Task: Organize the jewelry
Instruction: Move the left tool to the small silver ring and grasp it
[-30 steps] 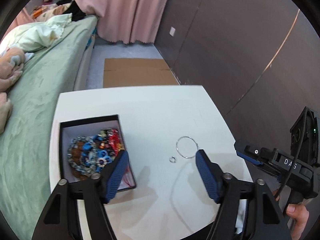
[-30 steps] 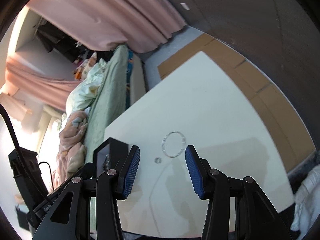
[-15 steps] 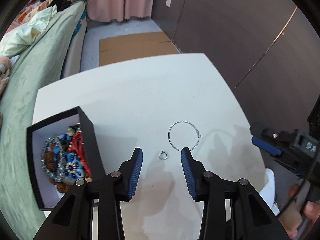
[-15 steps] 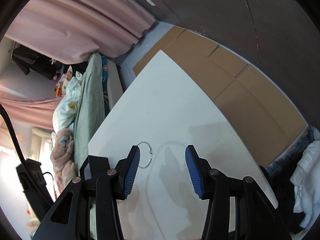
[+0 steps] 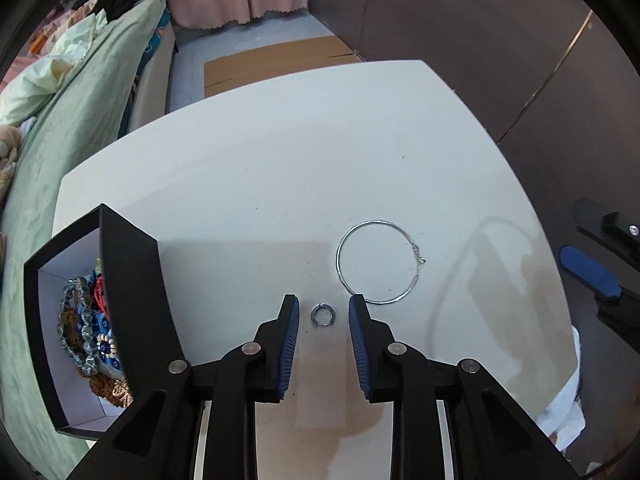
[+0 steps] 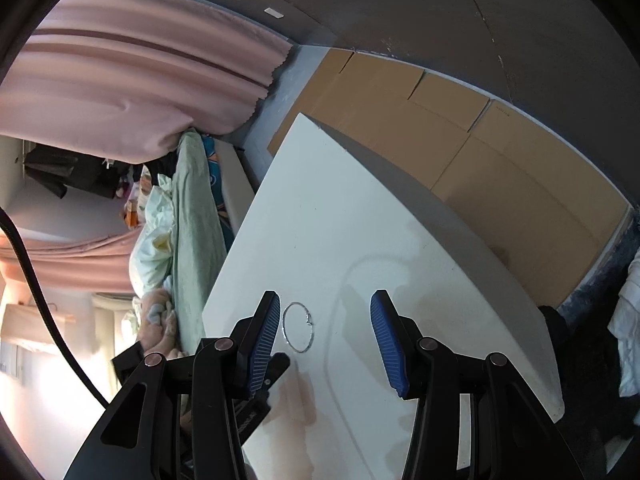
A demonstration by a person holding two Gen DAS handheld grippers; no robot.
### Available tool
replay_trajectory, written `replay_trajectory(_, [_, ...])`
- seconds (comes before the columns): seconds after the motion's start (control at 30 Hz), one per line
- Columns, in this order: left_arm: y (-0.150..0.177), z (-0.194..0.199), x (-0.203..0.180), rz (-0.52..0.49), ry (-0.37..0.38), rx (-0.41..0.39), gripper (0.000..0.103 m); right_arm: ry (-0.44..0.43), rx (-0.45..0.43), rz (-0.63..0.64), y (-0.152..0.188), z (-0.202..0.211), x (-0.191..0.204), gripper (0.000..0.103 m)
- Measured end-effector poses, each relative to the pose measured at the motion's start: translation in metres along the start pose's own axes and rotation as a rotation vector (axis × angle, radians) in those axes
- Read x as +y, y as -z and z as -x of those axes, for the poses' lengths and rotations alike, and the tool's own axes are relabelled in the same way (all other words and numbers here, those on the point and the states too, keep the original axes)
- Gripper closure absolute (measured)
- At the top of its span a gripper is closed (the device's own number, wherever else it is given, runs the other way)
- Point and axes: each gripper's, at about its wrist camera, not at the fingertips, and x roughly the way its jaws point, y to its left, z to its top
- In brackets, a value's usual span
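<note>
The left gripper (image 5: 323,314) was pointing steeply down at the white table (image 5: 280,168), and its blue-padded jaws had just been closing in around the small silver ring (image 5: 323,315), which lay flat between the two pads with a sliver of tabletop showing on either side, so nothing was gripped. Just beside the right-hand pad lay the big wire hoop (image 5: 379,262), flat on the table, apart from the ring. Off to the left stood the black box (image 5: 132,300), open, with beaded bracelets (image 5: 86,332) heaped inside it. The right gripper (image 6: 324,326) hung over the near part of the table, jaws partly apart and holding nothing, the hoop lying just beyond its left pad
</note>
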Motion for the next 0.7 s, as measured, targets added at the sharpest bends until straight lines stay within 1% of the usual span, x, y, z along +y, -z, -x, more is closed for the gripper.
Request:
replay_trajectory(0.03, [0.000,-0.002,0.000,0.001,0.001,0.006,0.076,-0.001,0.003,0.003,0.001,0.000,0.001,0.055])
replay_trajectory(0.1, [0.002,-0.004,-0.002,-0.005,-0.014,0.004,0.080,-0.001,0.011,0.014,0.002,-0.001,0.002,0.055])
replay_trajectory(0.13, [0.002,-0.004,-0.003,-0.009,-0.025,0.001,0.087,0.000,0.014,0.018,0.002,-0.001,0.002,0.055])
replay_trajectory(0.17, [0.002,-0.004,-0.003,-0.007,-0.032,-0.001,0.089,0.001,0.016,0.023,0.003,-0.002,0.003,0.055])
replay_trajectory(0.23, [0.002,-0.003,0.001,0.012,-0.015,0.003,0.089,0.003,0.019,0.031,0.003,-0.003,0.004,0.055])
replay_trajectory(0.3, [0.001,-0.001,0.003,0.013,-0.019,-0.002,0.089,0.009,0.019,0.042,0.003,-0.003,0.006,0.055])
replay_trajectory(0.33, [0.002,0.002,0.004,0.007,-0.024,-0.017,0.089,0.014,0.019,0.050,0.004,-0.003,0.007,0.055])
replay_trajectory(0.43, [0.004,0.014,0.008,0.009,-0.003,-0.045,0.089,0.029,0.021,0.076,0.005,-0.008,0.014,0.055])
replay_trajectory(0.57, [0.007,0.037,0.020,0.023,0.015,-0.092,0.089,0.052,0.024,0.115,0.008,-0.012,0.019,0.055])
replay_trajectory(0.7, [0.007,0.062,0.036,0.054,0.026,-0.152,0.090,0.059,0.021,0.124,0.009,-0.014,0.022,0.055])
